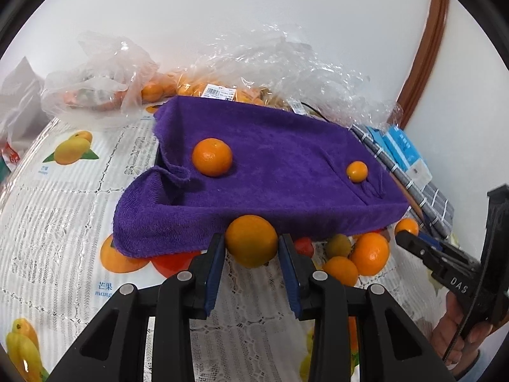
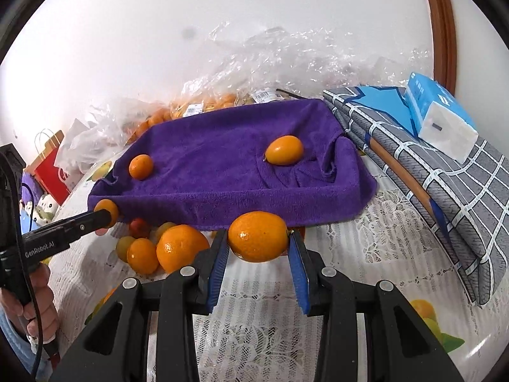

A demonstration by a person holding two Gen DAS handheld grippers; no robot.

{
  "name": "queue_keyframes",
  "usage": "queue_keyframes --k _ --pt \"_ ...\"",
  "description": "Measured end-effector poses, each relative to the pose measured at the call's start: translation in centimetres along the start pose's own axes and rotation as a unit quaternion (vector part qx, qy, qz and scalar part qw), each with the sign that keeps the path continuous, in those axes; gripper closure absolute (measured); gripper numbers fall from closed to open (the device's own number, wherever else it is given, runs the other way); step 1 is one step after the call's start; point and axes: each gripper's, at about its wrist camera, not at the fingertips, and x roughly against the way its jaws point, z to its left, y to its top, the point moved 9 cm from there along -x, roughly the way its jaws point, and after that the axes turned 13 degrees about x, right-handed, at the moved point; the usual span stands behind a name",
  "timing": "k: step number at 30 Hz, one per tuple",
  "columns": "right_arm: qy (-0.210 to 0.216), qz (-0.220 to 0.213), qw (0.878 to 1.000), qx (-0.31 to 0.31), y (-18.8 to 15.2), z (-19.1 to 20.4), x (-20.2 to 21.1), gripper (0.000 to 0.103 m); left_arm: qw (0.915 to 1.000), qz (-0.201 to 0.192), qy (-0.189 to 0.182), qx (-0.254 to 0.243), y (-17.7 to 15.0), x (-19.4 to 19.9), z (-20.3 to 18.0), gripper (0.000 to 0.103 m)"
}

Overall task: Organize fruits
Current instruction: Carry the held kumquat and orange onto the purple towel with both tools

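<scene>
Now 2 oranges (image 1: 212, 157) in purple-towel tray (image 1: 286, 146); L tongs (image 1: 251, 242) & R tongs (image 2: 258, 237) each pinching 1.

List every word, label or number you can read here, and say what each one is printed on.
"DAS": side of the right claw, seen from the left wrist.
"GenRobot.AI": side of the left claw, seen from the right wrist.
"芒果": tablecloth, under a fruit print; the Latin word below it is cut off, "mang...".
Barcode stickers on the fruit bags: too small to read.
Red paper bag: white lettering hidden.
</scene>
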Motion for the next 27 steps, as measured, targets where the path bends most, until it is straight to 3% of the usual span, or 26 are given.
queue_keyframes --k 12,16,22,27 --pt "-0.013 -0.003 0.999 -0.031 0.1 -1.2 1.6 0.066 0.9988 -0.047 -0.013 0.011 1.7 2.7 -0.3 0.070" --pt "-0.021 -0.019 0.999 -0.020 2.4 -1.1 2.9 0.066 0.9974 -0.045 -0.049 0.030 3.1 4.1 -1.3 0.070" --pt "-0.023 -0.056 0.998 -0.021 7.7 -1.4 3.6 0.066 0.9968 -0.072 -0.032 0.012 6.6 4.8 -3.1 0.070" --pt "-0.023 -0.069 0.997 -0.023 10.8 -1.6 1.2 0.066 0.9950 -0.100 -0.010 0.005 8.7 2.9 -3.6 0.070"
